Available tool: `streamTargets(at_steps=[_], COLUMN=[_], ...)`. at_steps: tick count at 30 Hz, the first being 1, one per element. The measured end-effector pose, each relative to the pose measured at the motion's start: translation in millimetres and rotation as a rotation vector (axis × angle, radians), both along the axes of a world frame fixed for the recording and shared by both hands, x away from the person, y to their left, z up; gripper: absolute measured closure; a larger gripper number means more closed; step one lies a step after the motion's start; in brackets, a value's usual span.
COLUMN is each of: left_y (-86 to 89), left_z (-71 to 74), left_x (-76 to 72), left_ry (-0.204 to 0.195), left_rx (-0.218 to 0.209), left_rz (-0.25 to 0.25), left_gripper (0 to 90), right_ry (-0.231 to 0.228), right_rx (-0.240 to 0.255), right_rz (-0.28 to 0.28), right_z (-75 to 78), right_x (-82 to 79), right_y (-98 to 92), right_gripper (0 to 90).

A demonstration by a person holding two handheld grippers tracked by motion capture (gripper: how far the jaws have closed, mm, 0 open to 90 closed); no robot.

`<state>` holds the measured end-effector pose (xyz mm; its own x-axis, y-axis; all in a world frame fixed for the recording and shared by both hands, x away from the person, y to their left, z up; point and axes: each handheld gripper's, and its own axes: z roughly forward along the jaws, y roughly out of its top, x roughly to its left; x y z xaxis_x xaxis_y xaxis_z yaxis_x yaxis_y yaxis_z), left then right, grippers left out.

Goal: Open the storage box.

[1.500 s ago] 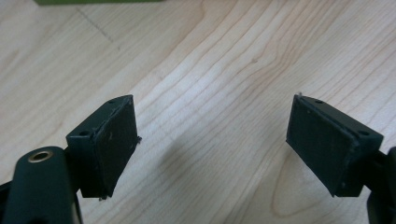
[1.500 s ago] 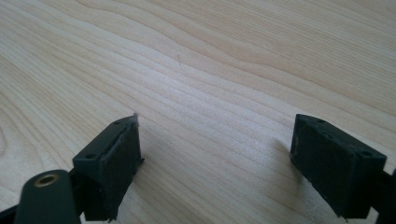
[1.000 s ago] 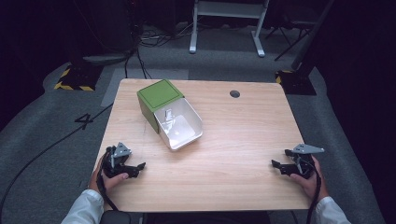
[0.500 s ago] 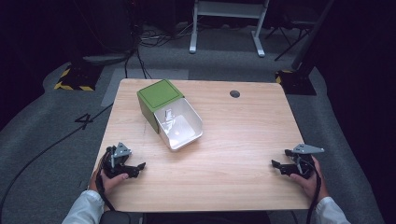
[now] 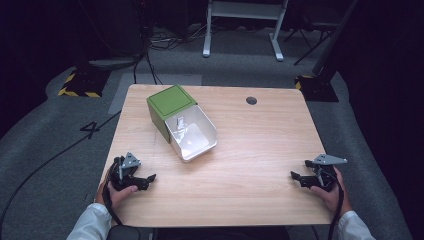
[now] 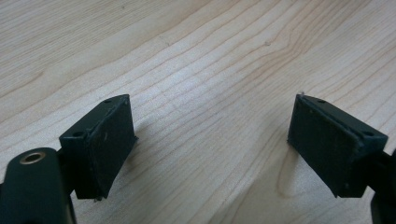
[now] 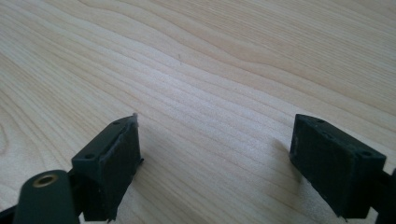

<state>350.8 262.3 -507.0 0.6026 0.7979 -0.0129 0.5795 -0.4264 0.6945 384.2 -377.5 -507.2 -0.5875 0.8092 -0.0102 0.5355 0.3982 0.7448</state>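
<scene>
At lower frame corners, left tongs (image 5: 149, 179) and right tongs (image 5: 295, 177) rest open on desk (image 5: 250, 150), empty; green box (image 5: 170, 102) upper left.

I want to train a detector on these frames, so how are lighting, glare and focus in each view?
High view: table evenly lit, surroundings dark, a bright sheen inside the white drawer of the green box. Left gripper view: sharp wood grain, soft shadows beside the open left gripper. Right gripper view: the same for the right gripper; far grain slightly soft.
</scene>
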Motion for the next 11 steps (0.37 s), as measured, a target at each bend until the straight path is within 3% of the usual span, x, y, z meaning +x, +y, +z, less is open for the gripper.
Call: streamTargets(at_steps=[11], left_y=[-0.1], left_z=[-0.1], left_x=[0.8], left_ry=[-0.001], left_rx=[0.001], left_rz=[0.0], left_gripper=[14.5], right_ry=[0.0], right_rx=[0.0], right_rz=[0.0], right_z=[0.0], right_x=[0.0], right_y=[0.0], right_gripper=[16.3])
